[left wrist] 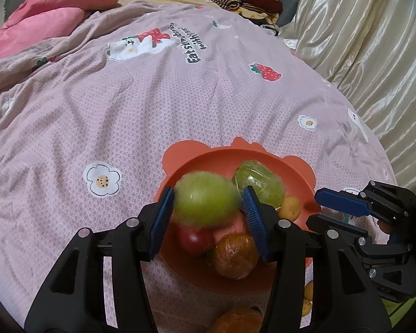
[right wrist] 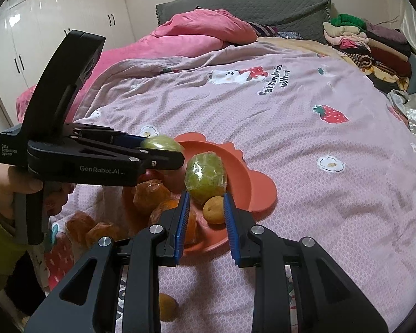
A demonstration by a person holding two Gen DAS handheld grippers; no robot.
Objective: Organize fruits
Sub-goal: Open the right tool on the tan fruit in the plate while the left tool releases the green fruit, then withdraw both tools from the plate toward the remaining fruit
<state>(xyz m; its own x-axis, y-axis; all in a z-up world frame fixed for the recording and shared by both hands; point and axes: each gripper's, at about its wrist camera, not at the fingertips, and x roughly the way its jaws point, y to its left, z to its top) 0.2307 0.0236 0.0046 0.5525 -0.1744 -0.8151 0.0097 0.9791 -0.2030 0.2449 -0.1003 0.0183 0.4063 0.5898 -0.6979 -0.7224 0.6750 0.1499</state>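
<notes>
My left gripper [left wrist: 208, 194] is shut on a blurred green fruit [left wrist: 206, 202], held just above the orange flower-shaped bowl [left wrist: 202, 155]. The bowl holds a wrapped green fruit [left wrist: 259, 184], a red apple [left wrist: 195, 238], a wrapped orange [left wrist: 234, 255] and a small yellow fruit [left wrist: 289, 208]. In the right wrist view the left gripper [right wrist: 163, 149] reaches in from the left with the green fruit [right wrist: 163, 143] at its tip. My right gripper [right wrist: 206, 197] hovers at the bowl's near rim [right wrist: 246, 183], shut with nothing between its pads.
Wrapped oranges [right wrist: 80, 226] and a small yellow fruit [right wrist: 166, 306] lie on the pink patterned bedspread [right wrist: 305, 166] near the bowl. A pink quilt [right wrist: 197, 30] and a pile of folded clothes [right wrist: 374, 47] sit at the far end. Cream curtain [left wrist: 374, 41] hangs on the right.
</notes>
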